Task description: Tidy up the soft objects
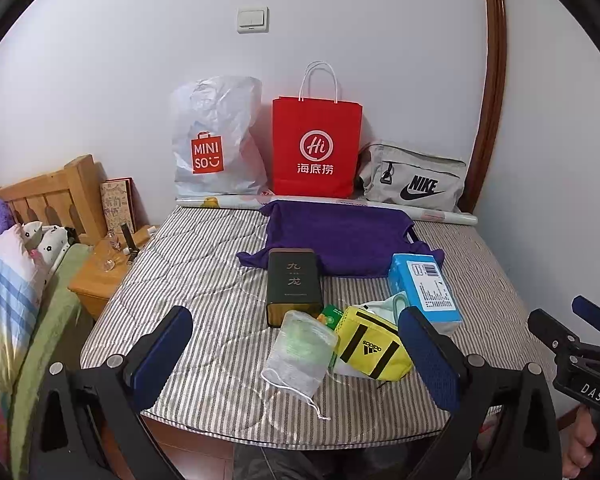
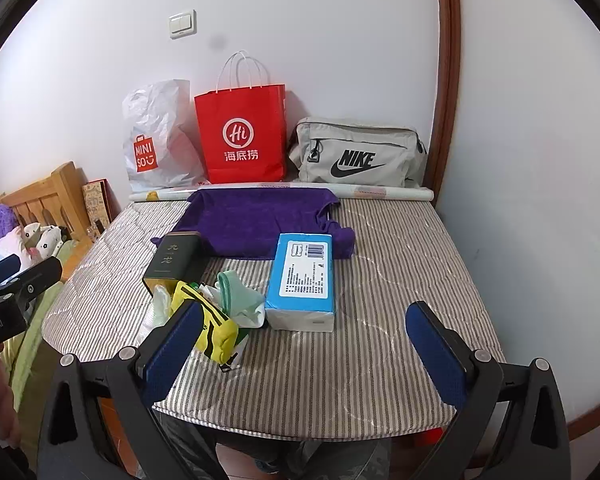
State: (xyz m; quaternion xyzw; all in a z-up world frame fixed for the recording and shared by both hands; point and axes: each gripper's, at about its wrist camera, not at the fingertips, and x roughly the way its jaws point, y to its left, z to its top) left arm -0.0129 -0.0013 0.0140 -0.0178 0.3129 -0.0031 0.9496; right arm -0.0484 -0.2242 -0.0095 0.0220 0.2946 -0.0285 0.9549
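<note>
On the striped mattress (image 1: 204, 280) lie a purple cloth (image 1: 340, 236), a dark tin box (image 1: 295, 286), a blue tissue pack (image 1: 426, 292), a yellow Adidas pouch (image 1: 374, 346), a white mesh drawstring bag (image 1: 300, 354) and a pale green sock (image 2: 240, 300). The purple cloth (image 2: 260, 220), tissue pack (image 2: 304, 276), pouch (image 2: 212, 328) and tin (image 2: 176, 260) also show in the right wrist view. My left gripper (image 1: 300, 356) is open above the near edge, the mesh bag and pouch between its fingers' lines. My right gripper (image 2: 304, 354) is open and empty over bare mattress (image 2: 380, 280).
Against the far wall stand a white Miniso plastic bag (image 1: 216, 140), a red paper bag (image 1: 316, 148) and a grey Nike bag (image 1: 412, 180), with a paper roll (image 1: 440, 214) in front. A wooden nightstand (image 1: 96, 276) and a bed with pillows (image 1: 8, 280) are at left.
</note>
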